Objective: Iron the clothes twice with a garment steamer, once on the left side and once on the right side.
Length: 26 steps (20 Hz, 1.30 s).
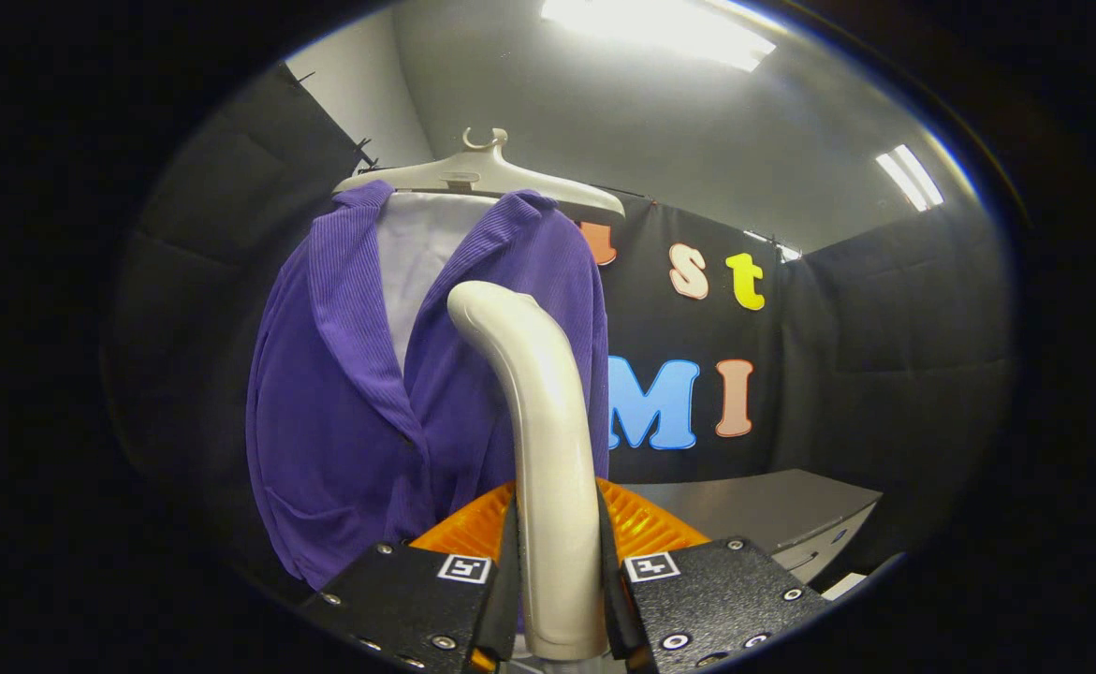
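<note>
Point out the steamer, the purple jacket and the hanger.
steamer (548, 449): gripper view, middle of its cream handle, clamped in the gripper (557, 599).
purple jacket (342, 412): gripper view, front panel.
hanger (473, 173): gripper view, pale shoulder bar under the hook.

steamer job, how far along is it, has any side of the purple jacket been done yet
Done: the claw is shut on the steamer, its fingers pressing the cream handle from both sides. In hand: the steamer's curved head rises in front of the purple jacket on its hanger, over the right front panel; contact cannot be told. Left: nothing on the cloth shows a finished pass, so count both sides as still to do.
</note>
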{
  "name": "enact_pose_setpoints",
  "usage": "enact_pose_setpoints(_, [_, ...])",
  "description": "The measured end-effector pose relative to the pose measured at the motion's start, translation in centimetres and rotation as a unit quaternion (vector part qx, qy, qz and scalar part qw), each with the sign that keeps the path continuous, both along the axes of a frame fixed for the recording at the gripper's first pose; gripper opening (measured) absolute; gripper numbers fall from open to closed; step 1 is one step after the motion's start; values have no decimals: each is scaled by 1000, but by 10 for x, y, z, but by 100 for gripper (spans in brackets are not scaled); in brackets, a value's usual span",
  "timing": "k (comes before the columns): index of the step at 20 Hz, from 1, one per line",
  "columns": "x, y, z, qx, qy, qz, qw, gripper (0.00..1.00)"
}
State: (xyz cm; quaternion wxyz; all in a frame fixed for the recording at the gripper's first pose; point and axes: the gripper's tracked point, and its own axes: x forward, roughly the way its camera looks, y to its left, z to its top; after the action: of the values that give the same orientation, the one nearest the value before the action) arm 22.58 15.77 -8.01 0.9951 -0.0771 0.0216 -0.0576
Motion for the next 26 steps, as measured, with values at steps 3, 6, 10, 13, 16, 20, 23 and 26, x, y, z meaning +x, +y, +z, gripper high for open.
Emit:
enact_pose_setpoints(3, [-8,1,-21,-10,21,8,1000,37])
enact_pose_setpoints(6, [-17,-1,-42,-18,45,13,999,37])
enact_pose_setpoints(10, [-26,-4,-68,-30,70,13,997,37])
enact_pose_setpoints(13, [-35,-4,-87,-31,93,19,995,37])
enact_pose_setpoints(16, [-40,-7,-103,-37,107,24,993,37])
enact_pose_setpoints(20, [-51,-9,-131,-45,136,30,989,38])
enact_pose_setpoints(23, [-57,-14,-150,-49,153,32,987,38])
enact_pose_setpoints(26, [-60,-14,-165,-55,171,36,983,38])
